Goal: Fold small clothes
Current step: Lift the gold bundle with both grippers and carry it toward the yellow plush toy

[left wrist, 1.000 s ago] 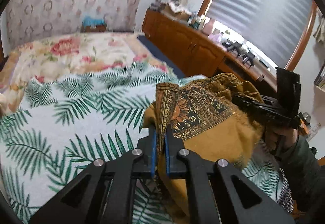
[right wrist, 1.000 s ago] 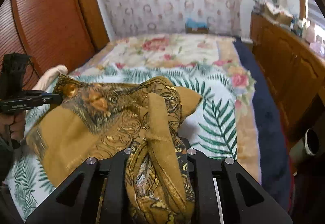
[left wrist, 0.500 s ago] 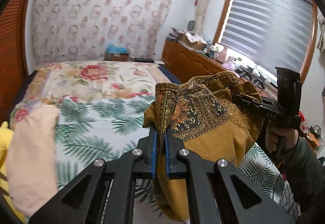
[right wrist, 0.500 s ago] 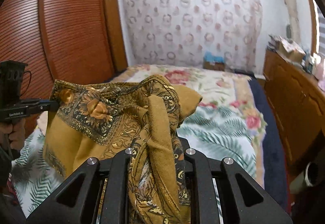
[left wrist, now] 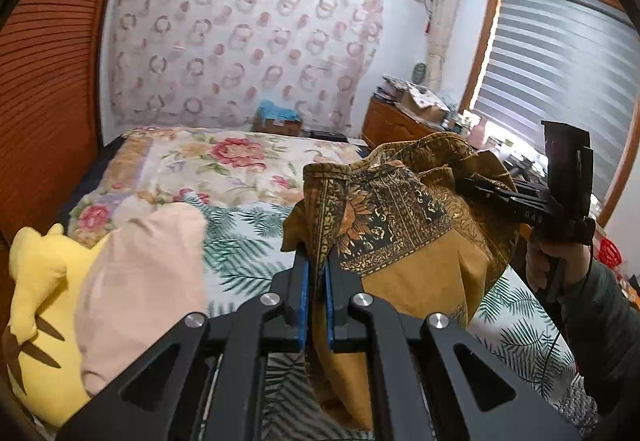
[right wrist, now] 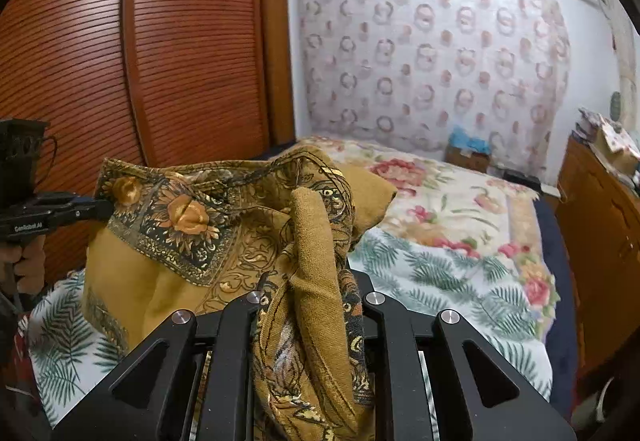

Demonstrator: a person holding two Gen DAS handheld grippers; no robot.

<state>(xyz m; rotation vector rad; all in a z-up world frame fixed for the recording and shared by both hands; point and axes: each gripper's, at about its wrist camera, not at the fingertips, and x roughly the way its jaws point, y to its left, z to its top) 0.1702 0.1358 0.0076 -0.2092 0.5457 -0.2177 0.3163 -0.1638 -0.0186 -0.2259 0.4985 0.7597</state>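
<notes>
Left gripper (left wrist: 316,281) clamped on one corner of mustard patterned cloth (left wrist: 404,241), right gripper (right wrist: 308,305) clenched on bunched opposite edge; cloth hangs btwn them, lifted over near end of bed (left wrist: 240,253), w/ pink pillow (left wrist: 140,281) at bed's left edge.

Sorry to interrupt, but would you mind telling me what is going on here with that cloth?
A person is folding a mustard-yellow patterned scarf over a bed, with a handheld gripper in each hand. The left gripper is shut on one edge, and the right gripper is shut on a bunched part of the other end. The scarf hangs between them, lifted off the palm-leaf bedspread, not yet laid flat.
</notes>
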